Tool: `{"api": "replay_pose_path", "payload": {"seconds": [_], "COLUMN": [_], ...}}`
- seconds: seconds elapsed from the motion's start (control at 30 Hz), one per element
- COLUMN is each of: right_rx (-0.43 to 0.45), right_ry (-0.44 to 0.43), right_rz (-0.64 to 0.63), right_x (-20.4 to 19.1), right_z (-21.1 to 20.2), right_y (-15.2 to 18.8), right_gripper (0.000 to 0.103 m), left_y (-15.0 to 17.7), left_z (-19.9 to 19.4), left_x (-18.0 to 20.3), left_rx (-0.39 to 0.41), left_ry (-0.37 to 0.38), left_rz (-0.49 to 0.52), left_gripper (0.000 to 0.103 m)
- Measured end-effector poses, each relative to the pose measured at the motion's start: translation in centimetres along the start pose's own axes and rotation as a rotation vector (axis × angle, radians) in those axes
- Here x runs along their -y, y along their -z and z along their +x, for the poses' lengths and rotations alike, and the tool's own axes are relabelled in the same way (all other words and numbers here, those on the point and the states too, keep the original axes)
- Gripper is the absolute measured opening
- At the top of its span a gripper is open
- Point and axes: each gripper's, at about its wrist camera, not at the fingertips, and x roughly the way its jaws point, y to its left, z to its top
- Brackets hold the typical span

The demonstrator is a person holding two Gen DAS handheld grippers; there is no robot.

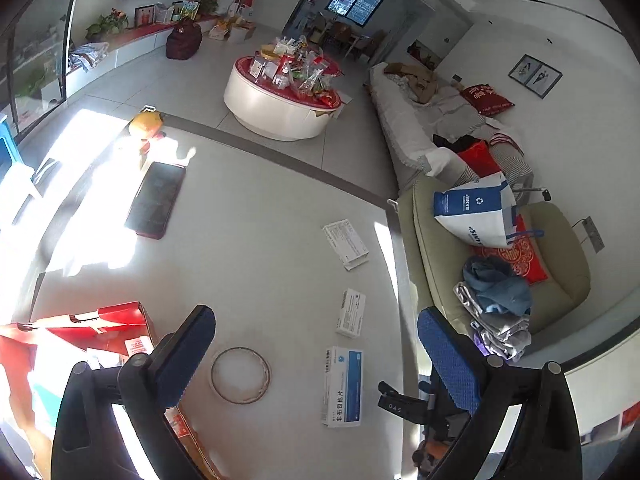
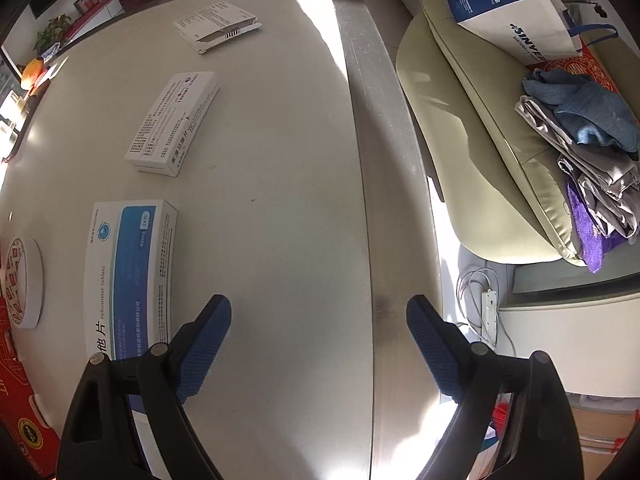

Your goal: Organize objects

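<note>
Three medicine boxes lie on the grey table (image 1: 260, 220). A blue-and-white box (image 1: 343, 386) (image 2: 128, 276) is nearest. A white box with small print (image 1: 351, 313) (image 2: 174, 118) lies beyond it. A white box with an open flap (image 1: 346, 243) (image 2: 218, 26) lies farthest. An open red carton (image 1: 100, 332) stands at the left. My left gripper (image 1: 316, 320) is open and empty, high above the table. My right gripper (image 2: 318, 312) is open and empty, low over the table, just right of the blue-and-white box.
A round white lid (image 1: 241, 375) (image 2: 24, 284) lies by the red carton. A black phone (image 1: 156, 198) and an orange fruit (image 1: 146, 122) sit at the far left. A beige chair (image 2: 480, 140) with a paper bag (image 2: 516, 12) and folded clothes (image 2: 592, 152) stands to the right.
</note>
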Motion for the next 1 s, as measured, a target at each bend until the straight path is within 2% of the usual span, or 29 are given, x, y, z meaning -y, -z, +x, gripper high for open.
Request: {"api": "replay_pose_path", "payload": {"seconds": [0.17, 0.23, 0.27, 0.37, 0.47, 0.57, 0.7, 0.73, 0.87, 1.0], "right_rx": [0.096, 0.123, 0.158, 0.228, 0.302, 0.316, 0.317, 0.316, 0.316, 0.316], "right_ry": [-0.077, -0.105, -0.112, -0.126, -0.137, -0.135, -0.135, -0.135, -0.135, -0.135], "right_rz": [0.013, 0.008, -0.005, -0.044, -0.062, -0.055, -0.055, -0.055, -0.055, -0.055], "right_x": [-1.9, -2.3, -2.5, -2.9, -3.0, -3.1, -3.1, -2.9, -2.9, -2.9], "right_z": [1.4, 2.2, 2.2, 2.2, 2.2, 2.0, 1.9, 1.8, 1.8, 1.9], "right_y": [-2.5, -3.5, -3.9, -5.4, -6.3, -6.6, -6.6, -6.7, -6.7, -6.7], "right_gripper": [0.090, 0.100, 0.103, 0.103, 0.103, 0.103, 0.103, 0.103, 0.103, 0.103], "left_y": [-2.2, -3.1, -3.5, -4.6, -5.8, -6.7, -7.4, -7.4, -7.6, -7.0], "left_z": [-3.1, -4.2, -4.7, -6.0, -6.9, -7.5, -7.4, -7.6, -8.2, -9.0], "left_x": [0.5, 1.0, 1.3, 2.2, 3.3, 4.2, 4.4, 4.5, 5.9, 6.7], "left_rx": [0.059, 0.078, 0.089, 0.106, 0.121, 0.125, 0.085, 0.093, 0.124, 0.195], "left_ry": [0.042, 0.072, 0.102, 0.232, 0.296, 0.334, 0.438, 0.428, 0.279, 0.211], "left_rz": [-0.031, -0.038, -0.041, -0.068, -0.083, -0.095, -0.147, -0.145, -0.064, -0.005], "left_gripper": [0.103, 0.103, 0.103, 0.103, 0.103, 0.103, 0.103, 0.103, 0.103, 0.103]}}
